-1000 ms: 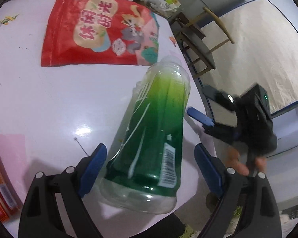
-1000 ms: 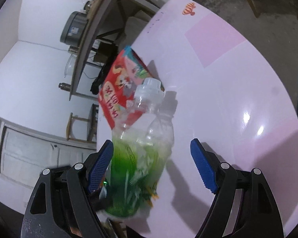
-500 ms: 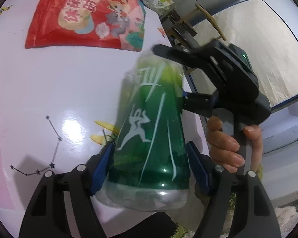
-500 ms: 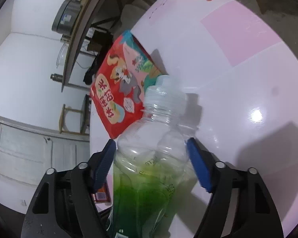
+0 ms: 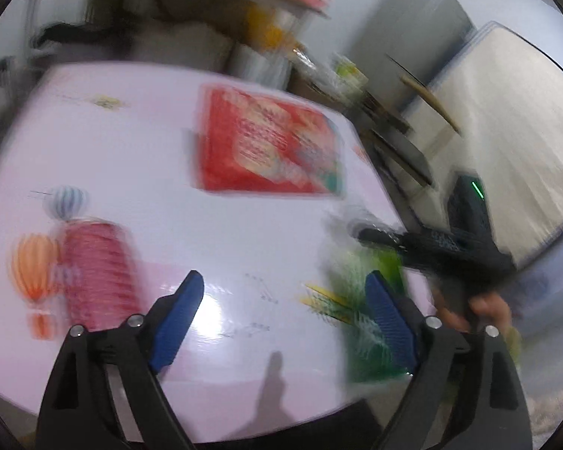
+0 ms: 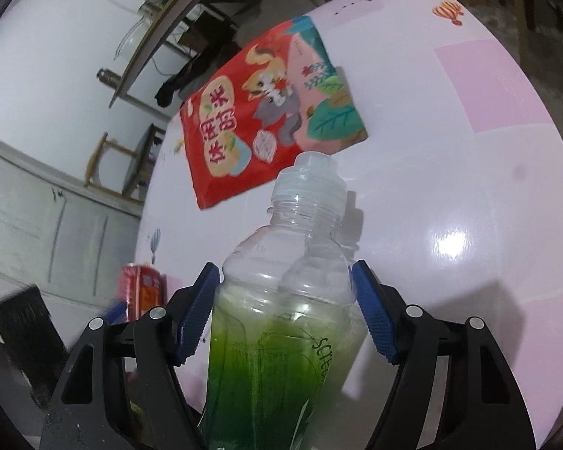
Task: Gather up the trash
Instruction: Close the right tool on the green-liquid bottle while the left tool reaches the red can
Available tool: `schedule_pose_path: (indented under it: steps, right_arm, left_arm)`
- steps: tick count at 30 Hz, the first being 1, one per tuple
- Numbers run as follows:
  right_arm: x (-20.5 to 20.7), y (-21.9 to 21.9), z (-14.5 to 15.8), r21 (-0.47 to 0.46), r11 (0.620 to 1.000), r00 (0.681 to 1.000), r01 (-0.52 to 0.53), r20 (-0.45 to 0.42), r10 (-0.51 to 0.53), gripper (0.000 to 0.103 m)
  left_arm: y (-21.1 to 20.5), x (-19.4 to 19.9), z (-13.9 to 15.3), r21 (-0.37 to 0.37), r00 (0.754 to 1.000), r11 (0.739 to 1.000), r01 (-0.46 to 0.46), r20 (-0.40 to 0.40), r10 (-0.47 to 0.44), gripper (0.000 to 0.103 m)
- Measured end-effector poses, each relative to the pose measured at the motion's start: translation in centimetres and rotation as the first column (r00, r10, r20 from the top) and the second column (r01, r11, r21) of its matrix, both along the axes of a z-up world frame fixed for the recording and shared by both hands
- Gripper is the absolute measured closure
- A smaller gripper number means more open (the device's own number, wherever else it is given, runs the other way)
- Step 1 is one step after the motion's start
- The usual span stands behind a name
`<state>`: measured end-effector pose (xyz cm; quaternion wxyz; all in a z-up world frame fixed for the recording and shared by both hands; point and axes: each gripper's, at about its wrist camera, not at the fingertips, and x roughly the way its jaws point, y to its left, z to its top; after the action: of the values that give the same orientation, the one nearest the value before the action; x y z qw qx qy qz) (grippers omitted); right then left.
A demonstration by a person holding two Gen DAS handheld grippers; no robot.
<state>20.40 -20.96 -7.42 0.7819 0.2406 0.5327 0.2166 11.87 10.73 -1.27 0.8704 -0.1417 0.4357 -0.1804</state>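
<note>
My right gripper [image 6: 285, 311] is shut on a clear plastic bottle with a green label [image 6: 285, 322], its white cap pointing away over the table. In the blurred left wrist view that bottle [image 5: 360, 318] sits to the right, held by the right gripper. My left gripper [image 5: 281, 315] is open and empty above the white table [image 5: 131, 150]. A red snack bag [image 5: 270, 146] lies flat at the far side; it also shows in the right wrist view [image 6: 262, 112]. A red can [image 5: 97, 273] lies at the left, also seen in the right wrist view [image 6: 140, 288].
The table has pink patches and balloon prints [image 5: 33, 270]. A shelf with clutter [image 5: 191, 11] stands behind it. Wooden chairs [image 5: 401, 138] and a mattress [image 5: 514, 123] stand to the right. White cabinets [image 6: 37, 206] are off the table's left side in the right wrist view.
My left gripper let go of the bottle, opened and swung left. My right gripper closed on the bottle and holds it alone. The red can came into view.
</note>
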Motion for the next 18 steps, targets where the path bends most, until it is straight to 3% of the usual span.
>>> schedule_pose_path:
  steps: [3, 6, 7, 13, 18]
  right_arm:
    - [-0.2, 0.2, 0.0, -0.014, 1.0, 1.0, -0.005, 0.005, 0.005, 0.035]
    - [0.0, 0.3, -0.1, -0.018, 1.0, 1.0, -0.006, 0.004, 0.006, 0.035]
    - [0.0, 0.3, -0.1, -0.019, 1.0, 1.0, -0.007, 0.004, 0.007, 0.035]
    - [-0.2, -0.1, 0.1, -0.016, 1.0, 1.0, -0.009, 0.007, 0.009, 0.035]
    - [-0.1, 0.0, 0.0, -0.01, 1.0, 1.0, -0.009, 0.007, 0.01, 0.035]
  left_arm:
    - [4.2, 0.5, 0.3, 0.036, 0.988, 0.987, -0.153, 0.012, 0.153, 0.011]
    - [7.5, 2.1, -1.2, 0.05, 0.972, 0.973, -0.224, -0.064, 0.227, 0.011]
    - [8.5, 2.9, -2.2, 0.044, 0.962, 0.97, -0.24, -0.122, 0.243, 0.011]
    - [10.2, 5.0, -6.1, -0.065, 0.936, 0.974, -0.218, -0.297, 0.19, 0.011]
    - [9.3, 5.7, -6.8, -0.034, 0.938, 0.984, -0.175, -0.309, 0.156, 0.017]
